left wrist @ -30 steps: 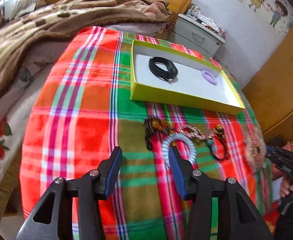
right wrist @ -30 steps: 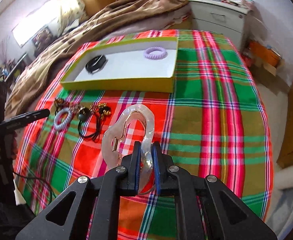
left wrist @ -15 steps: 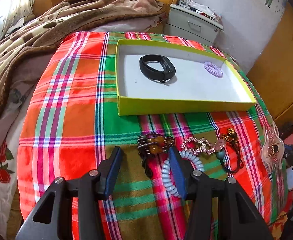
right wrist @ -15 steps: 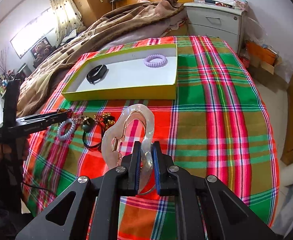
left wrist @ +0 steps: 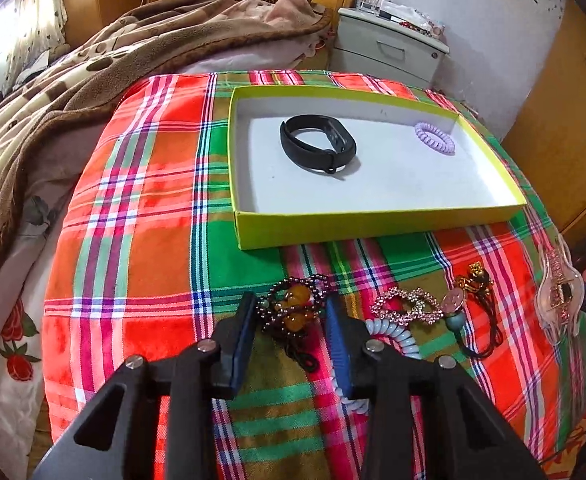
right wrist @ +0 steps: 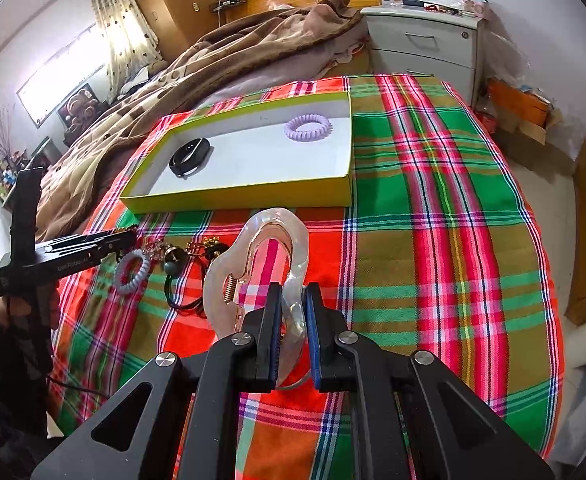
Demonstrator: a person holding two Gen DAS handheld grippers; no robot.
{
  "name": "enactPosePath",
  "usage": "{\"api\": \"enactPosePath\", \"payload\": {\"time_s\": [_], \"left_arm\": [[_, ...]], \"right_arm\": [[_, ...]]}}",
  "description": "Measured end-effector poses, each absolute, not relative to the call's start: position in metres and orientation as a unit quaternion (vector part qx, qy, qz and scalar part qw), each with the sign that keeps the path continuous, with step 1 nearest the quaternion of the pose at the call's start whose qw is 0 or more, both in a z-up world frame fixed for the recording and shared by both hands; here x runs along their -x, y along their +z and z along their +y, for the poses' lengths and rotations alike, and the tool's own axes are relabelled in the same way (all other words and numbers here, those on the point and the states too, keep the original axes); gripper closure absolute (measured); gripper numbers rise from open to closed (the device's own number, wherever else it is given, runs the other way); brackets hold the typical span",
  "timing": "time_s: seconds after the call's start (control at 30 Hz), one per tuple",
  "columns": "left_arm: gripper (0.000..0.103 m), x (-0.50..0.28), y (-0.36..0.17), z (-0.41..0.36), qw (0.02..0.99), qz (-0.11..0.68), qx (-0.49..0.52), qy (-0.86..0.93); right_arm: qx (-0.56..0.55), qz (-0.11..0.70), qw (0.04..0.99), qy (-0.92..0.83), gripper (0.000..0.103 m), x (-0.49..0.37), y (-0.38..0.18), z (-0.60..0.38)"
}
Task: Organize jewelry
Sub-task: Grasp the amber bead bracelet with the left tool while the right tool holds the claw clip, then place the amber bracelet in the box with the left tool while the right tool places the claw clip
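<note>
You are working over the plaid blanket (left wrist: 141,216) on the bed, with the yellow-green box (left wrist: 373,228) lying open on it and already holding a black wristband (left wrist: 317,148) and a lilac coil tie (left wrist: 435,138). Your right gripper (right wrist: 292,344) is pinching the clear hair claw (right wrist: 253,264) by one of its arms, fingers pressed nearly together on it, and holding it above the blanket short of the box; it is probably light, rigid, slick plastic, so a grip near the spring hinge would likely be steadier. Your left gripper (left wrist: 291,340) is spreading its fingers on either side of the beaded bracelet (left wrist: 297,308), not yet closing on it. That bracelet is probably limp and will sag, so you are best taking it across the bunched amber beads. Just beside it are lying a pale blue coil tie (left wrist: 393,332), a rhinestone piece (left wrist: 409,306) and a black cord charm (left wrist: 477,312).
</note>
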State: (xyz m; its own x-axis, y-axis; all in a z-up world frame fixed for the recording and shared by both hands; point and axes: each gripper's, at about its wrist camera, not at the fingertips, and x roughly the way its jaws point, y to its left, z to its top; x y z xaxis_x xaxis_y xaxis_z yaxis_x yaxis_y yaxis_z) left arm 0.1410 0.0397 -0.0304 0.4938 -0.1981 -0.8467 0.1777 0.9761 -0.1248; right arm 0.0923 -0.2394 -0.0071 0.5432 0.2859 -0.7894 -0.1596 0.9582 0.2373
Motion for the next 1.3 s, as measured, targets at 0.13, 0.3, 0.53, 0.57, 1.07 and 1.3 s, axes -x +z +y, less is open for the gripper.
{"api": "enactPosePath", "payload": {"time_s": [0.13, 0.3, 0.53, 0.57, 1.07, 1.3], "left_arm": [[0.073, -0.142, -0.029, 0.045, 0.864, 0.492, 0.022, -0.108], [0.076, -0.137, -0.023, 0.051, 0.869, 0.484, 0.024, -0.100], [0.077, -0.133, -0.008, 0.060, 0.877, 0.469, 0.031, -0.096], [0.077, -0.133, -0.005, 0.061, 0.879, 0.466, 0.031, -0.098], [0.077, -0.175, 0.039, 0.049, 0.893, 0.430, 0.044, -0.123], [0.077, -0.205, 0.022, 0.040, 0.885, 0.448, 0.047, -0.116]], "right_arm": [[-0.069, 0.460, 0.877, 0.125, 0.091, -0.093, -0.006, -0.241], [-0.069, 0.457, 0.879, 0.122, 0.091, -0.093, -0.003, -0.241], [-0.067, 0.448, 0.884, 0.120, 0.091, -0.094, 0.005, -0.240], [-0.066, 0.446, 0.885, 0.120, 0.091, -0.095, 0.007, -0.240], [-0.049, 0.426, 0.894, 0.125, 0.091, -0.165, 0.040, -0.221], [-0.060, 0.447, 0.884, 0.122, 0.091, -0.217, 0.031, -0.215]]}}
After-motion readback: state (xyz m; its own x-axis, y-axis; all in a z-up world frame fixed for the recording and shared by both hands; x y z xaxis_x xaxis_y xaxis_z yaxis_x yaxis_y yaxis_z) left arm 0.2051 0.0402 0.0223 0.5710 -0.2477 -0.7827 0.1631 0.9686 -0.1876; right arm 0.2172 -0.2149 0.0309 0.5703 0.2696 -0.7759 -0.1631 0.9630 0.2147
